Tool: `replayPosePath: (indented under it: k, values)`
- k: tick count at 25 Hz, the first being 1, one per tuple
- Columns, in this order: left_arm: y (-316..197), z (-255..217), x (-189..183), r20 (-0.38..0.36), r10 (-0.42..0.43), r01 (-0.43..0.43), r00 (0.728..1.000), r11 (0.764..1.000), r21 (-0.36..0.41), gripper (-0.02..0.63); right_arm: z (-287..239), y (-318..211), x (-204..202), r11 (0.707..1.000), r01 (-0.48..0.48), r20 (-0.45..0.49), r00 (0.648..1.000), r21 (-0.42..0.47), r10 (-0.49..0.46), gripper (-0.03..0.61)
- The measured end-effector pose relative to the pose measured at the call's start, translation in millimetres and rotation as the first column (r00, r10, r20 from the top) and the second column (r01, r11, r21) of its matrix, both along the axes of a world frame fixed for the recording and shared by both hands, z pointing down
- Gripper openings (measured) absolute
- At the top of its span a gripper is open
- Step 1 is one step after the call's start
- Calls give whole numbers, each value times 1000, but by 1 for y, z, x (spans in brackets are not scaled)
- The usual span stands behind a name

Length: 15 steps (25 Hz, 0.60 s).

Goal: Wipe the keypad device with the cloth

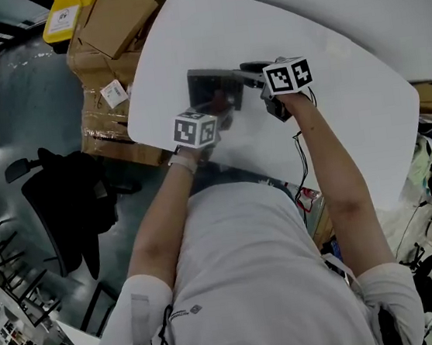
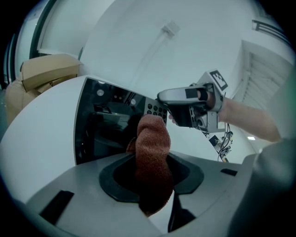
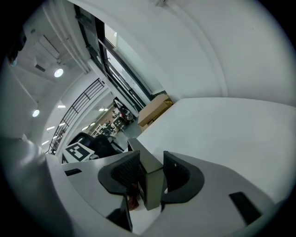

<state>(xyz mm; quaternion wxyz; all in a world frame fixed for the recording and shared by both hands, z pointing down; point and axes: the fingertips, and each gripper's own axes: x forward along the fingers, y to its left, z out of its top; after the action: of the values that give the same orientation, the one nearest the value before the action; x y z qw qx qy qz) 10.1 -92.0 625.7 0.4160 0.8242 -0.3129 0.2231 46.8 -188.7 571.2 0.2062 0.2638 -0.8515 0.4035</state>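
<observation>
We pinch the cloth (image 2: 152, 152) in the left gripper (image 2: 150, 175), its tip just ahead of the jaws on the device (image 2: 104, 127). The right gripper (image 3: 150, 178) clamps the device's edge between its jaws. Firm bracing and short strokes over the keys (image 2: 156, 109) should serve best.

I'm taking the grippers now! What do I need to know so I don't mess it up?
Left gripper: shut on the rust-brown fuzzy cloth, whose end sticks out toward the device's face.
Right gripper: shut on one edge of the dark flat keypad device, steadying it over the white table.
Done: cloth gripped, device held. How much is already wiped cannot be told.
Left: probably rub the cloth over the keys and screen, then let go.
</observation>
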Motion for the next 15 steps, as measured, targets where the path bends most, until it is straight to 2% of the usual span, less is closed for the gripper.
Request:
replayPosePath:
  k: [11,15]
  values:
    - [2,-2,-26,-6,-71,71,997,997,-8,152,6,46,1,1000,1,-27,1000,-28,-2,149]
    - [-4,-16,-34,-19,-89,90,996,995,30,152,6,60,-2,999,-25,-23,999,-23,24,146]
